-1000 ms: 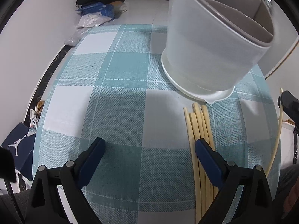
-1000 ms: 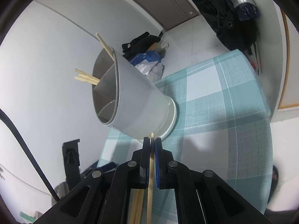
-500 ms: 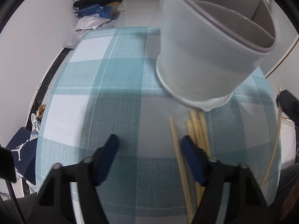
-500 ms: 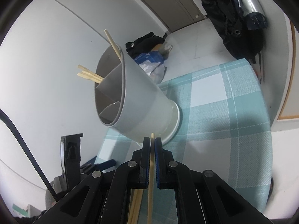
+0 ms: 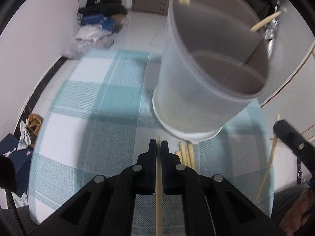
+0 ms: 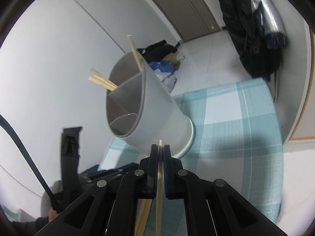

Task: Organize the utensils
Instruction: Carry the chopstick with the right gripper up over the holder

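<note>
My left gripper (image 5: pixel 158 145) is shut on a single wooden chopstick (image 5: pixel 158 196) that runs back between its jaws. Just ahead stands a grey divided utensil holder (image 5: pixel 206 90) with chopsticks (image 6: pixel 102 81) sticking out of its back compartments. Several loose chopsticks (image 5: pixel 187 153) lie on the cloth at the holder's foot, right of my left gripper. My right gripper (image 6: pixel 160 147) is shut on another chopstick (image 6: pixel 159 196), its tip just before the holder (image 6: pixel 157 114). The left wrist view shows that gripper (image 5: pixel 291 137) at the far right.
A teal and white checked cloth (image 5: pixel 94 118) covers the table. On the floor beyond lie bags and a blue box (image 5: pixel 96 19), and a shoe box (image 5: pixel 13 153) sits to the left. Dark coats (image 6: pixel 252 29) hang at the back right.
My left gripper's jaws have closed from wide open onto one chopstick taken from the pile. The right gripper stays shut on its chopstick and has rolled slightly.
</note>
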